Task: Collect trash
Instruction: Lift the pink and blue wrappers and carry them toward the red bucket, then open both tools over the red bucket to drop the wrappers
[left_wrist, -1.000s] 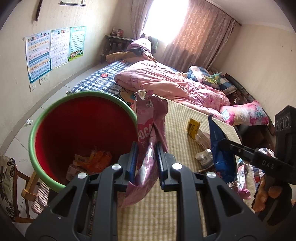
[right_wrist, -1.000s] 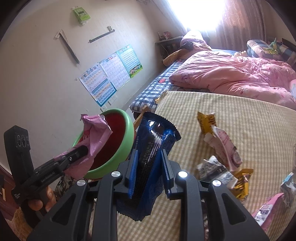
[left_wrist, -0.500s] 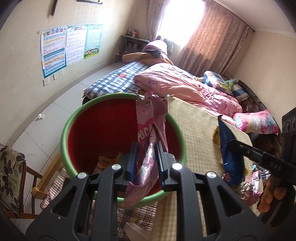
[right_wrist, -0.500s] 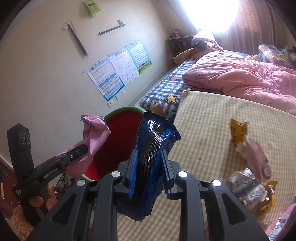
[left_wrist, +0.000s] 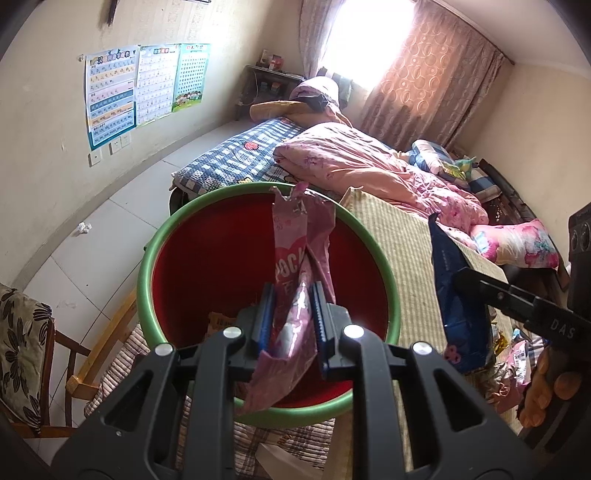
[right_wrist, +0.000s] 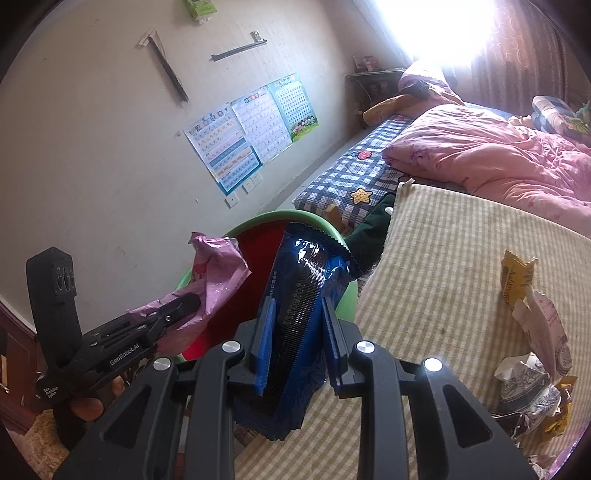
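Pink wrapper (left_wrist: 295, 258) clamped upright in the left gripper (left_wrist: 291, 314), pinched low so the torn top stands free and the tail hangs below the jaws; held directly over the red inside of the green-rimmed basin (left_wrist: 159, 258), evidently so that a simple release lets it fall in among the wrappers already lying at the bottom. Blue snack bag (right_wrist: 303, 295) clenched in the right gripper (right_wrist: 297, 332) the same way, gripped around its middle with the crimped top up, poised at the basin's near rim rather than above its centre, probably awaiting its turn. Basin parked just beside the striped mat (right_wrist: 461, 277), likely to keep each carry short. More trash waiting on that mat: a yellow wrapper (right_wrist: 517, 277) and a crumpled heap (right_wrist: 528, 384) at the right edge. Task judged partway done.
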